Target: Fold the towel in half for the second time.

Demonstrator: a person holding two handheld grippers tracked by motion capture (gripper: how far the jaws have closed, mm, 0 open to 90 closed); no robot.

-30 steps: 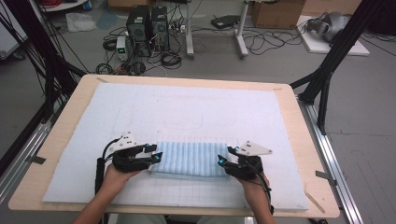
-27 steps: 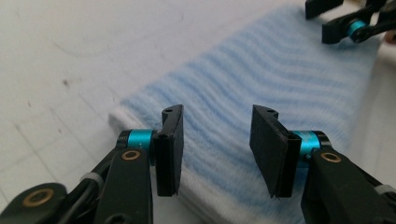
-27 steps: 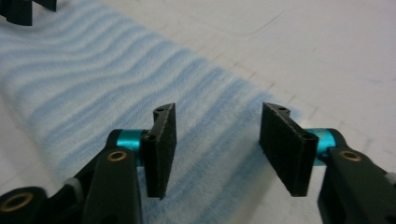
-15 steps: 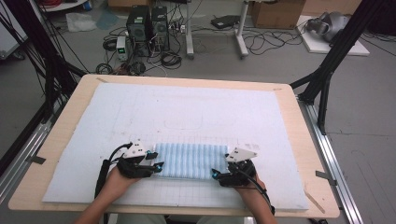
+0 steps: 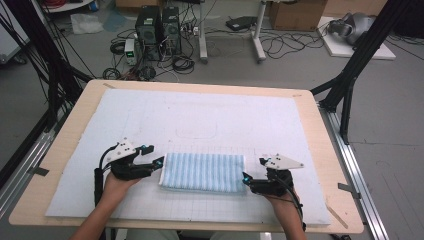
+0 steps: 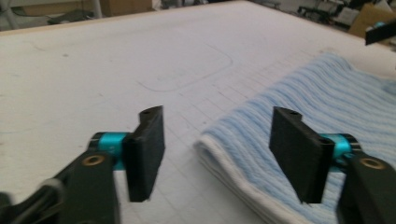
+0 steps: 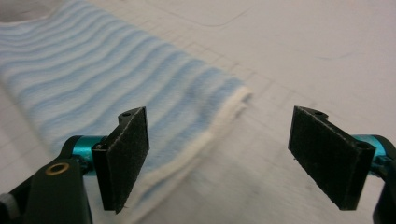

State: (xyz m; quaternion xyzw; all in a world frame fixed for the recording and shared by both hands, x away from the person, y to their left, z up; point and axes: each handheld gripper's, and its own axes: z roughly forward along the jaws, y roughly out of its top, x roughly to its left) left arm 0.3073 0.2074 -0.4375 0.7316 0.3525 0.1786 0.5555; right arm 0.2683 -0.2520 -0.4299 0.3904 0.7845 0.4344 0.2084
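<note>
- The folded towel [image 5: 202,172] lies flat on the white mat [image 5: 200,120], near your edge of the table [image 5: 325,165] and about midway between your two hands.
- It is a long rectangle, pale blue with thin white stripes that run across its short way; the weave looks ribbed and soft.
- In the left gripper view the towel's [image 6: 327,102] near end shows stacked layers with a white hem along the fold.
- In the right gripper view its [image 7: 116,74] end has a cream-white border, and the corner lies flat on the mat.
- Your left gripper [image 5: 152,162] sits just beside the towel's left end. Its jaws have just been opening and stand wide, pressing on nothing; the towel's edge lies below and between them.
- Your right gripper [image 5: 246,181] is just off the towel's right near corner. Its jaws have just been opening too and are spread wide, gripping nothing, with the hem under the left one.
</note>
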